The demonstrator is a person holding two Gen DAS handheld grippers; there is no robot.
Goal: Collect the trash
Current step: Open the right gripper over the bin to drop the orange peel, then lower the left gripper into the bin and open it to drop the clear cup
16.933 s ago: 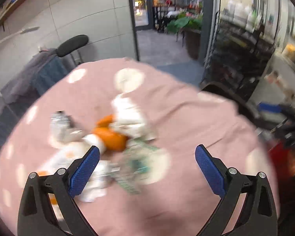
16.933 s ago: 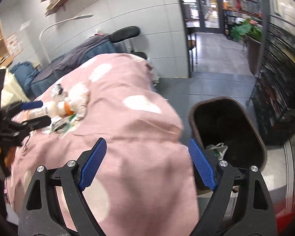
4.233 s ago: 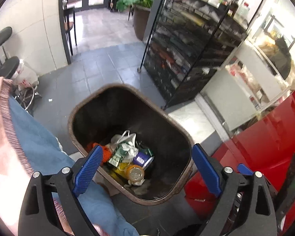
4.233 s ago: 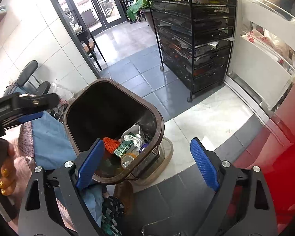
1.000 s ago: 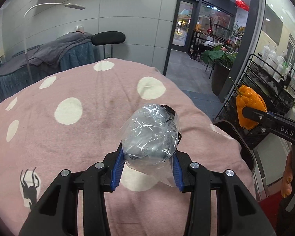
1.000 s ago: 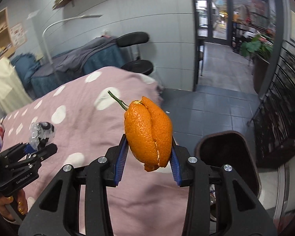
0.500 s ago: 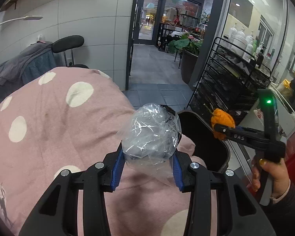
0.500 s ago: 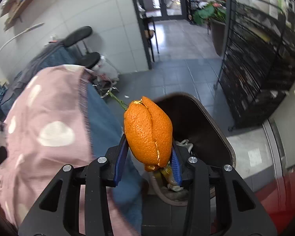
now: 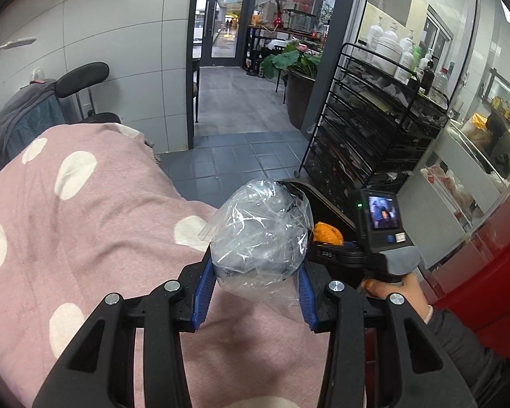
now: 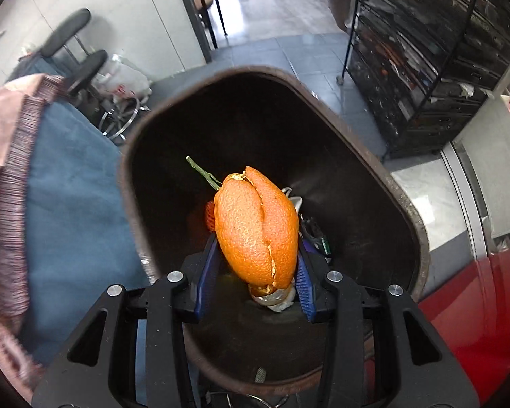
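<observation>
Orange peel (image 10: 256, 226), stem sticking out toward the upper left, sits pinched between the blue pads of the right gripper (image 10: 255, 272), and it's parked right over the open mouth of the dark trash bin (image 10: 404, 210) that fills the middle of the right wrist view. That placement makes sense to me: let go from there and the peel should drop straight onto the junk already at the bottom, no aiming needed. Some wrappers and an orange bit are visible down inside, though hard to make out exactly.

Meanwhile the left gripper (image 9: 255, 285) is clamped on a crumpled clear plastic bag (image 9: 260, 234), held up above the pink polka-dot blanket (image 9: 85, 224) in the lower half of its frame. My guess is it's waiting its turn, since the bin opening is taken. You can see the peel (image 9: 326, 233) and the right gripper just beyond the bag, center right. Bag looks floppy, so it might cling to a pad on release.
</observation>
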